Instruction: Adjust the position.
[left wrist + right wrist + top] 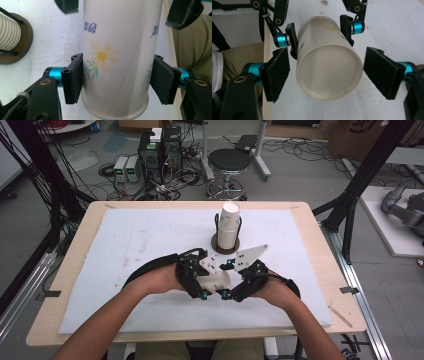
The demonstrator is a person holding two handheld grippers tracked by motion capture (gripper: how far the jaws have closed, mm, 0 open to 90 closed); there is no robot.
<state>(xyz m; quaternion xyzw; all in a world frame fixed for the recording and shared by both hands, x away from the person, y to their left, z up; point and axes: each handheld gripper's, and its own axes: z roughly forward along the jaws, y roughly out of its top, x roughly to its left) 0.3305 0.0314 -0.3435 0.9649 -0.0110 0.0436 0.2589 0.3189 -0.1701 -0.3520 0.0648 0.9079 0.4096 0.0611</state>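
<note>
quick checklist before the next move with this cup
1. Left gripper grips the cup: cannot tell; one pad touches the wall, the other looks just off it.
2. Right gripper around the cup's base: ok, jaws open and apart from it.
3. Cup undamaged: ok, no dent seen in the gripper views.
4. Cup stack upright in its holder: ok.
5. Path from cup to stack free: ok, bare white mat between.
</note>
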